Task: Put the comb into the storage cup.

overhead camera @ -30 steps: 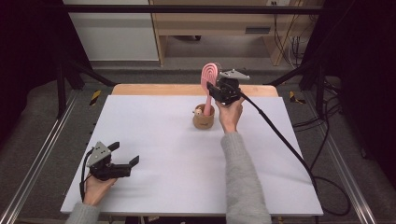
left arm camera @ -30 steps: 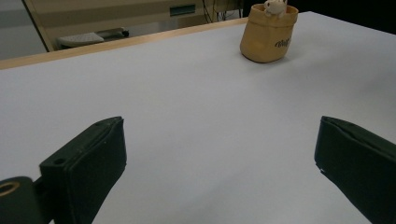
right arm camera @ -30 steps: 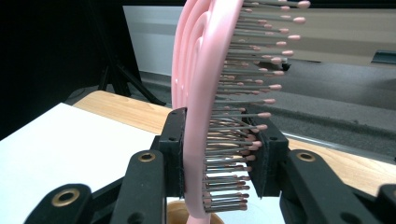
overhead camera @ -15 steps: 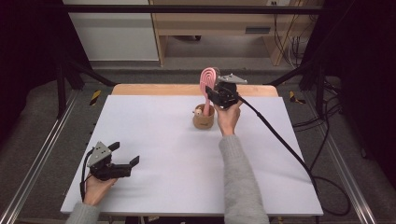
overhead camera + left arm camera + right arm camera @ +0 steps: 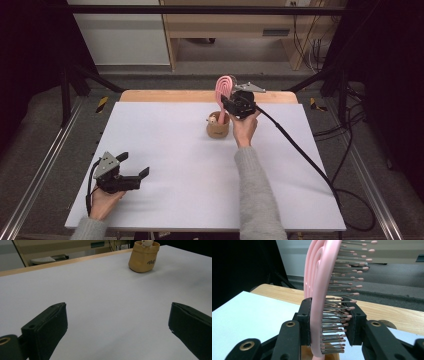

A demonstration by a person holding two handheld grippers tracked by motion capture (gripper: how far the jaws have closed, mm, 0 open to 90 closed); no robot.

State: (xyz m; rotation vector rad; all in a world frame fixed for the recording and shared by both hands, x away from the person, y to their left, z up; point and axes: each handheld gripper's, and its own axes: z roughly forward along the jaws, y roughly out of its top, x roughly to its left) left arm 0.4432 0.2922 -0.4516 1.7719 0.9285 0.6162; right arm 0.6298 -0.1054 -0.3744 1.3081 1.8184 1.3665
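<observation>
At the lower left of the high view, your left claw [image 5: 134,171] rests low over the white worktop [image 5: 165,150], its jaws spread wide with nothing between them. Farther up, just right of centre, the small tan fabric pouch [image 5: 218,128] stands upright with a pale little figure [image 5: 213,119] in its mouth. Right above it, your right claw [image 5: 226,103] is clamped on the pink plastic hairbrush [image 5: 223,90], one pad on its back, the other against the bristles; the brush stands upright, its lower end dipping into the pouch.

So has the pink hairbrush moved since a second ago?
No. The pink hairbrush stands as before above the tan pouch, clamped in the right gripper; no shift shows against the table's wooden edge.
</observation>
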